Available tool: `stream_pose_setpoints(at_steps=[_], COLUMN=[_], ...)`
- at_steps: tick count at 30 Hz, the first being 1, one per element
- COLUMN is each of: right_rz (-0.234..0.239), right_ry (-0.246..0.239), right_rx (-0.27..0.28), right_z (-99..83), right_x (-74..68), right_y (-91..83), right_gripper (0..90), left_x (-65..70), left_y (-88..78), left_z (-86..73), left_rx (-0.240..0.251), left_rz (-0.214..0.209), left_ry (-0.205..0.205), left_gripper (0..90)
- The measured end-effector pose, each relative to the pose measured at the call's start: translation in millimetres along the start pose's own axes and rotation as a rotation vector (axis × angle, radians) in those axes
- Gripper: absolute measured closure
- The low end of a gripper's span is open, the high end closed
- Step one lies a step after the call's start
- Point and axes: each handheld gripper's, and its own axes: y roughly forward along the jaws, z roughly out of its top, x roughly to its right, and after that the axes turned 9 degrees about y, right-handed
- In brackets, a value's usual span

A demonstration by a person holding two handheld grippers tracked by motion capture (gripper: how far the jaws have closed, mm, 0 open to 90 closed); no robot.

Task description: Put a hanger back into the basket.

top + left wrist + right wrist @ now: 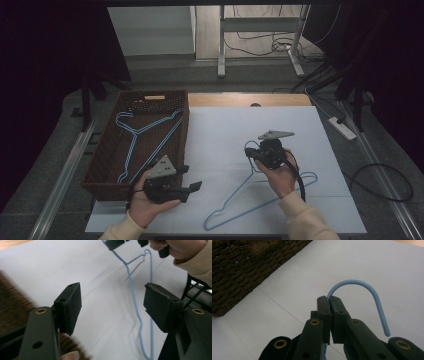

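Note:
A light blue wire hanger [265, 204] lies on the white table top [225, 130] toward the front right. My right gripper [251, 152] is shut on the hanger's neck just below the hook. In the right gripper view the jaws [329, 301] pinch the wire, and the hook [362, 285] arches up and over to the right. My left gripper [189, 178] is open with nothing between its pads, beside the basket's front right corner. In the left gripper view its jaws [112, 302] frame the hanger [132, 295], which lies farther off.
A brown wicker basket [185, 130] stands at the left with a blue hanger [135, 135] lying inside it. Beyond the table are a desk frame [220, 45] and floor cables. A power strip [342, 127] lies off the right edge.

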Motion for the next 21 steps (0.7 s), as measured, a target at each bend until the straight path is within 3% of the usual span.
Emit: stream_pose_setpoints(at_steps=[7, 11, 12, 17, 21], right_rz=[0.01, 0.01, 0.01, 0.015, 0.016], right_ry=[0.0, 0.001, 0.001, 0.003, 0.005], right_rx=[0.014, 0.017, 0.017, 0.016, 0.016], right_z=[-0.9, -1.1, -1.1, -1.6, -2.0], right_x=[-0.3, -0.4, -0.4, 0.4, 0.8], right_y=[-3.7, -4.2, -4.2, -4.2, -4.3], right_gripper=[87.5, 87.5, 87.5, 87.5, 87.5], left_x=[19.2, 28.3, 28.3, 29.6, 30.4], left_y=[31.9, 66.5, 66.5, 98.5, 119.8], left_z=[15.1, 17.2, 17.2, 16.6, 16.1], left_rx=[-0.059, -0.137, -0.137, -0.195, -0.238], left_rz=[-0.058, -0.09, -0.09, -0.109, -0.126], left_ry=[0.038, 0.042, 0.042, 0.018, 0.024], left_gripper=[31.0, 31.1, 31.3, 31.6, 33.0])
